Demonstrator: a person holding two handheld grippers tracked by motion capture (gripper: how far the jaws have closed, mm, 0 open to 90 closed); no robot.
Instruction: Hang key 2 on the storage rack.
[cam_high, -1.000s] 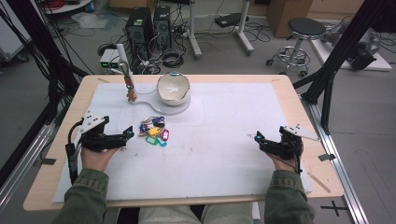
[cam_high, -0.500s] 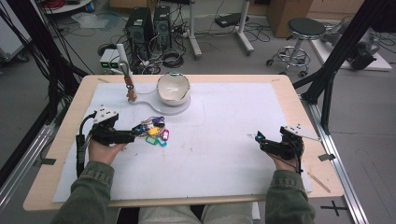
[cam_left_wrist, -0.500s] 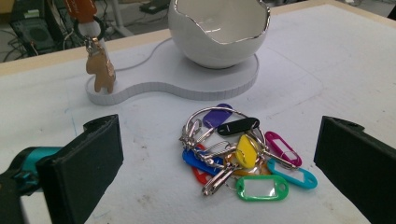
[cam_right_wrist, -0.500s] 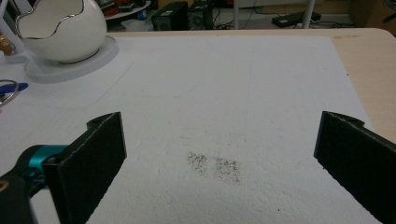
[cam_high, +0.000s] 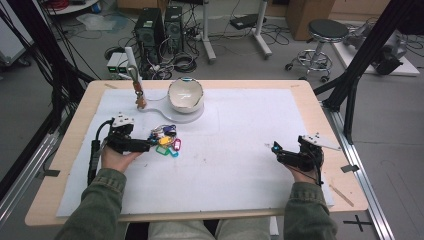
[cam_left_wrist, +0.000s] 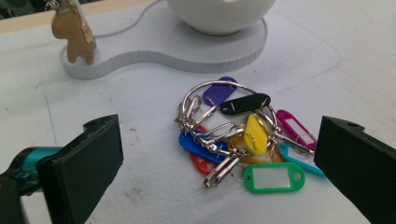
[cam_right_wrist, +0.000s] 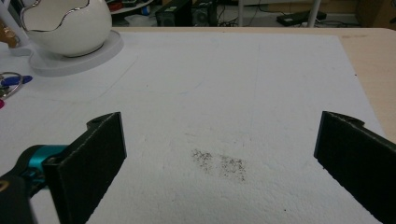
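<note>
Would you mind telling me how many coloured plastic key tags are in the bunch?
8 show: purple and black at the far side, yellow central, pink and light blue right, green nearest, blue and red left. More may be hidden.

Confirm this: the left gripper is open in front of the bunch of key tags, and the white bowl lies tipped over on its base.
One thing is wrong: the white bowl stands upright on its base, as the high view shows. The left gripper is indeed open in front of the bunch of key tags.
</note>
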